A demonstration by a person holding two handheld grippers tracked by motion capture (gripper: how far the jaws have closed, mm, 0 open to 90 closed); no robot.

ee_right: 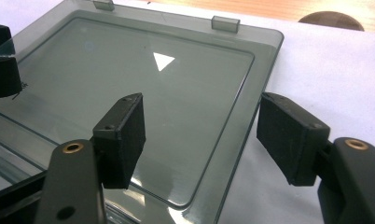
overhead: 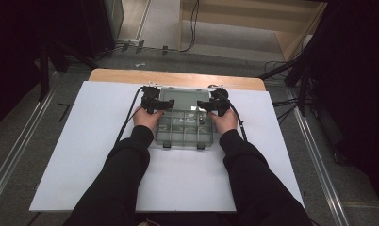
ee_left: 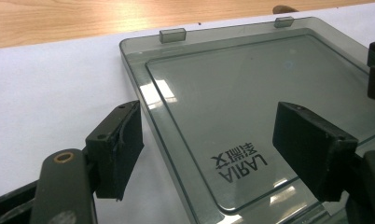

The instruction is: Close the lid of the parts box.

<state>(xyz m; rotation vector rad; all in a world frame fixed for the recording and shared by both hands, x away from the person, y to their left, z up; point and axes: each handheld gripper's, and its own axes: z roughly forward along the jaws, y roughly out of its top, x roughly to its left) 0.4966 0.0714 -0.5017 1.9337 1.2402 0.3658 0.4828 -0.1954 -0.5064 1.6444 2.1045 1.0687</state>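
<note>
A smoky clear plastic organiser box with several compartments lies on a white sheet, its lid folded flat away from the person. My left gripper sits at the lid's left edge and my right gripper at its right edge. In the left gripper view the left gripper is open. Its jaws straddle the edge of the lid, which carries printed lettering, and no pad presses on it. In the right gripper view the right gripper is open astride the right edge of the lid.
The white sheet covers most of a wooden table. Two dark latches stick out at the box's near side. Hinge tabs rise along the lid's far rim. Cables and floor rails lie beyond the table.
</note>
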